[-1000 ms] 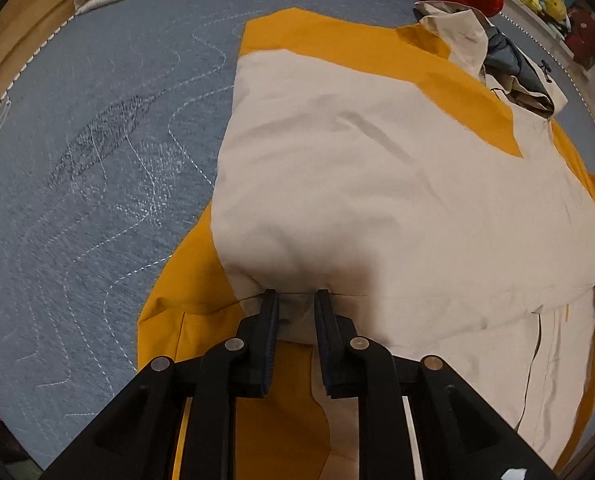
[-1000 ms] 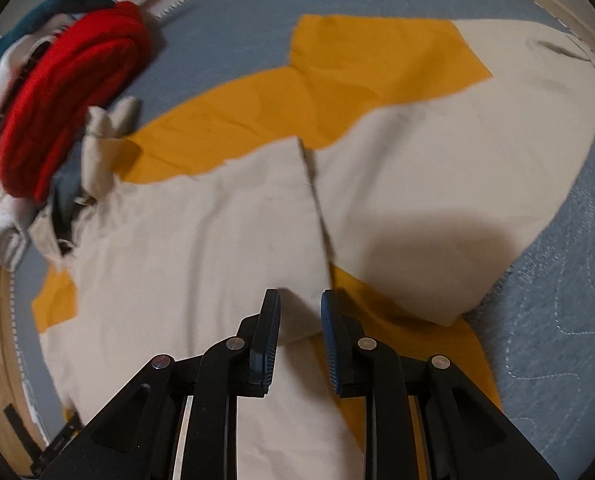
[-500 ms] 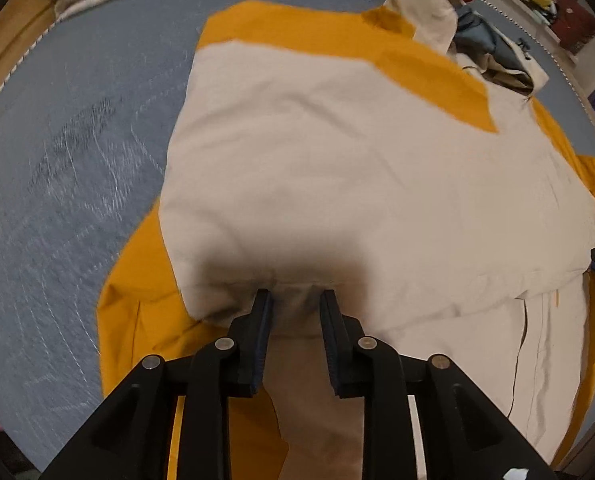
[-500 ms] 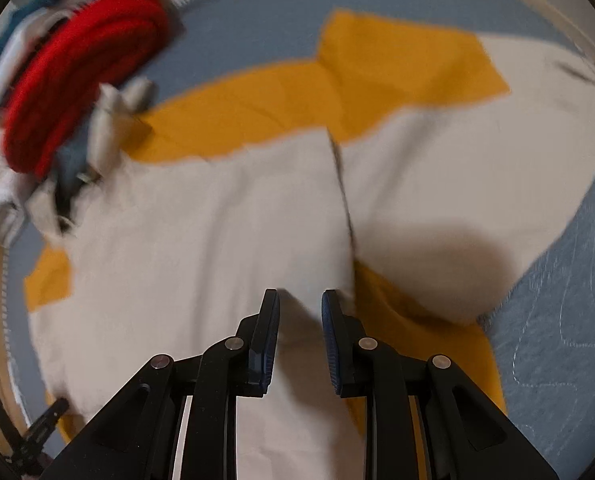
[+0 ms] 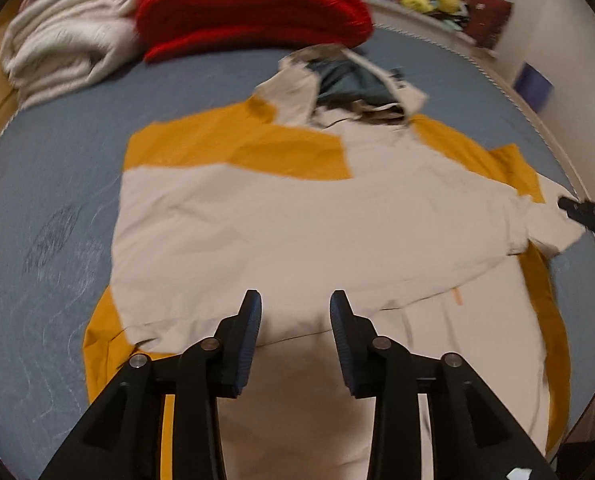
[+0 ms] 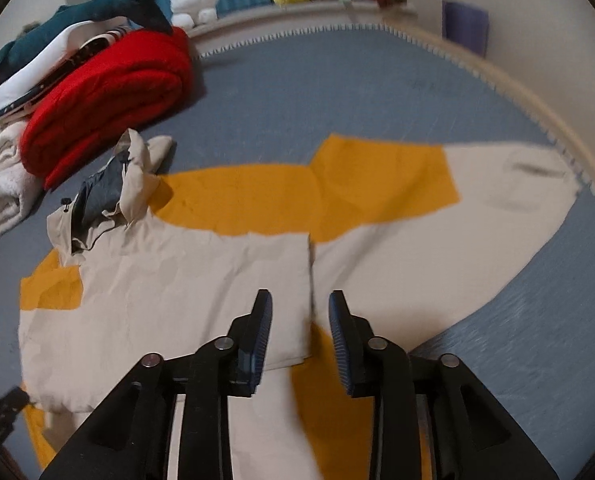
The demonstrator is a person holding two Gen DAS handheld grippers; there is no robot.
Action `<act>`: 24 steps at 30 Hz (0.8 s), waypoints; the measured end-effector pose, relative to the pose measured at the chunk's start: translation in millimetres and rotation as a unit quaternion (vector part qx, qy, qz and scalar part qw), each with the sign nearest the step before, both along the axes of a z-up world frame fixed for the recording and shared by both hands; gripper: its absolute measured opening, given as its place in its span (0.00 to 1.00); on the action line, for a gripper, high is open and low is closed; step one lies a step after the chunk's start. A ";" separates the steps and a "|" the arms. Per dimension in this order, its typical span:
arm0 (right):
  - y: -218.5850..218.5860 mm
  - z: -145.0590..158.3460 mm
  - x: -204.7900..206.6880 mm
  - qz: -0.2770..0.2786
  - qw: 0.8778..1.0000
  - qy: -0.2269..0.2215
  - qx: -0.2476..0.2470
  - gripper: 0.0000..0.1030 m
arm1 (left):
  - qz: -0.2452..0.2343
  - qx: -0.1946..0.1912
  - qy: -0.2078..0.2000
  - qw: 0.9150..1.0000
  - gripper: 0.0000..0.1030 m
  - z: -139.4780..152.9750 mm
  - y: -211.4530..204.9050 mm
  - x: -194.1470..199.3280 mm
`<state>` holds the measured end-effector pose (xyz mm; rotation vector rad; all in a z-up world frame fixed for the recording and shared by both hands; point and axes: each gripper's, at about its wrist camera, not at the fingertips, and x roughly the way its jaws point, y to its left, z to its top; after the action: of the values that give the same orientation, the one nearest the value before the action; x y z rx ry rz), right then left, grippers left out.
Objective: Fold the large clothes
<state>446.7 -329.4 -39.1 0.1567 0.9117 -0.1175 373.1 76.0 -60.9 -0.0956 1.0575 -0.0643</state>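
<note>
Your left gripper [image 5: 295, 306] and right gripper [image 6: 300, 306] have just been opening, nothing between their jaws. Beige-and-yellow jacket [image 5: 297, 232] lies flat on the bed [image 5: 57, 184].

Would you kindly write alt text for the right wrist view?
A beige and mustard jacket lies partly folded on a blue-grey quilt, with the right gripper above it, jaws open and empty. A red blanket lies behind.
</note>
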 end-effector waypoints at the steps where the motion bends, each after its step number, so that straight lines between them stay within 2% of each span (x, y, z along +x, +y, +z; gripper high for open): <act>1: 0.5 6.1 -3.8 0.000 1.000 -0.009 -0.014 0.43 | -0.003 -0.002 -0.004 1.000 0.34 1.2 -5.0 -0.6; 4: 1.0 20.2 -13.9 -0.009 0.998 -0.036 -0.048 0.64 | -0.012 -0.011 -0.018 1.000 0.39 9.1 -20.3 -2.1; 8: -1.4 29.0 -19.7 -0.003 0.996 -0.044 -0.077 0.64 | -0.021 -0.008 -0.032 0.999 0.51 14.0 -35.8 0.9; 13: -22.3 21.6 -21.2 -0.010 0.996 -0.024 -0.089 0.64 | -0.020 0.004 -0.034 0.999 0.62 10.3 -45.0 4.2; 19: -63.2 10.6 -25.3 -0.027 0.994 -0.007 -0.102 0.64 | -0.015 0.013 -0.039 0.999 0.65 6.5 -53.2 8.0; 24: -104.4 -1.5 -27.6 -0.045 0.992 0.007 -0.114 0.64 | -0.004 0.019 -0.065 0.998 0.65 9.0 -56.9 8.3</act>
<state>419.1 -433.8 -40.6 -0.0160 0.8994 -0.3052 381.4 19.0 -52.0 -0.0513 0.9280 -0.0572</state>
